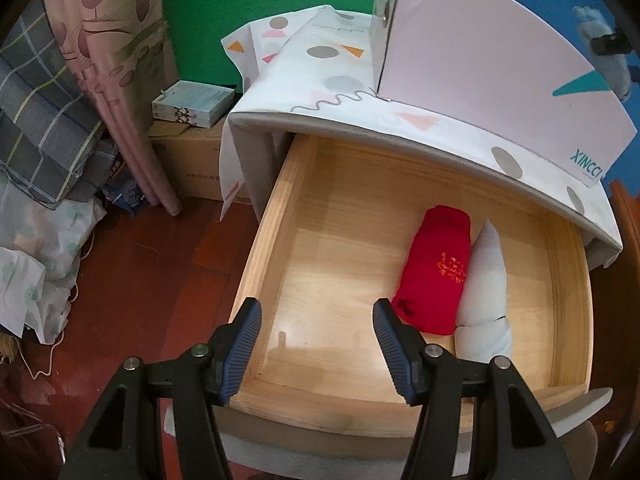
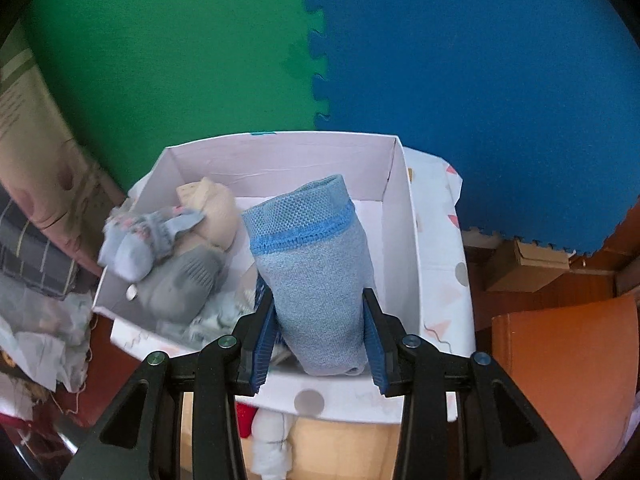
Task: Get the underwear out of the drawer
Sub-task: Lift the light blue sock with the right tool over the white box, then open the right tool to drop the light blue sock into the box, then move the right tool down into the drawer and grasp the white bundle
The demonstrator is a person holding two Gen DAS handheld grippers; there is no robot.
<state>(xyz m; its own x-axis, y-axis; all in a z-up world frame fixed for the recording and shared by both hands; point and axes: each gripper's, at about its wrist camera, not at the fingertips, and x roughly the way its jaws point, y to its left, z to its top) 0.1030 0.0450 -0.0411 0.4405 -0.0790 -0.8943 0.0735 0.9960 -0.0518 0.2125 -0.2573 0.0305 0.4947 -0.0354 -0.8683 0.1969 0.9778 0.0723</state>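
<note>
Item one, nearest my left camera: my left gripper [image 1: 316, 316], its fingers [image 1: 248, 344] spread apart with nothing between them, hanging over the front edge of the pulled-out wooden drawer [image 1: 280, 216].

Item two, inside the drawer, right half: a red rolled underwear [image 1: 434, 264] with a small gold mark, lying on the drawer floor. Touching its right side lies a white rolled bundle [image 1: 486, 280], also on the drawer floor. The left half of the drawer floor is bare wood.

Item three, above the drawer: the cabinet top, covered by a white cloth [image 1: 332, 76] printed with grey dots and pink and orange triangles. On it stands a white box [image 1: 480, 60] with teal lettering.

Item four, nearest my right camera: my right gripper [image 2: 318, 328], fingers [image 2: 264, 336] closed on a light blue rolled underwear [image 2: 316, 264] with a darker blue stitched band. The roll sits between the pads and points away from me, held over the open white box [image 2: 280, 152], at its right side.

Item five, within that box, left side: a grey sock bundle [image 2: 180, 284], a pale blue patterned sock pair [image 2: 140, 240] and a beige bundle [image 2: 216, 212], heaped against one another.

Item six, farthest: a green foam mat [image 2: 172, 60] and a blue foam mat [image 2: 480, 80] joined by toothed edges behind the box. Left of the cabinet, on the red-brown floor [image 1: 160, 264], stand cardboard cartons [image 1: 192, 152] and piled fabric [image 1: 44, 112].
</note>
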